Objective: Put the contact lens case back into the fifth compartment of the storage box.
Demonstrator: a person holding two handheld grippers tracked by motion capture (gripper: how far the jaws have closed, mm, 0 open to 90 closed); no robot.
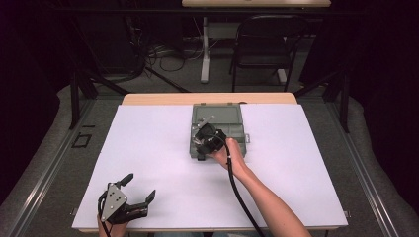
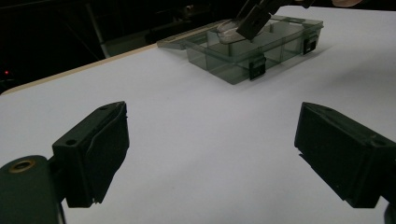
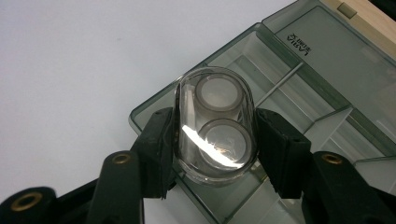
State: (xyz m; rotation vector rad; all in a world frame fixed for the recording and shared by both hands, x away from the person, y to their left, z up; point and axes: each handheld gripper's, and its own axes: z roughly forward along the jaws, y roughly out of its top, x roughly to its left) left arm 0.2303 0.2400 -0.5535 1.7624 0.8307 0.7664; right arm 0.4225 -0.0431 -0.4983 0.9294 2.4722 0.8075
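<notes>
Clear capsule: a clear plastic oval capsule (image 3: 215, 125) with two round discs inside sits at the centre of the right gripper view, held above the near left compartment of the box.
Box: a smoky grey see-through plastic compartment box (image 1: 232, 129) with its lid laid open lies at the middle of the high view, on the white table sheet (image 1: 148, 163).
Right gripper (image 3: 215, 149): jaws closed on the capsule's two long sides, pads pressing it; the hand hovers over the box's left half.
Left gripper (image 2: 212, 154): jaws wide apart with nothing between them, resting at the lower left of the high view, well apart from the box.
Doing it well: I judge the capsule should be kept level and lowered straight into one compartment, then released only once it rests on the floor.
In the way: the inner dividers (image 3: 327, 126) and the box's front wall near the jaws could catch a pad.
Around: a black folding chair (image 1: 262, 44) at the top of the high view.
</notes>
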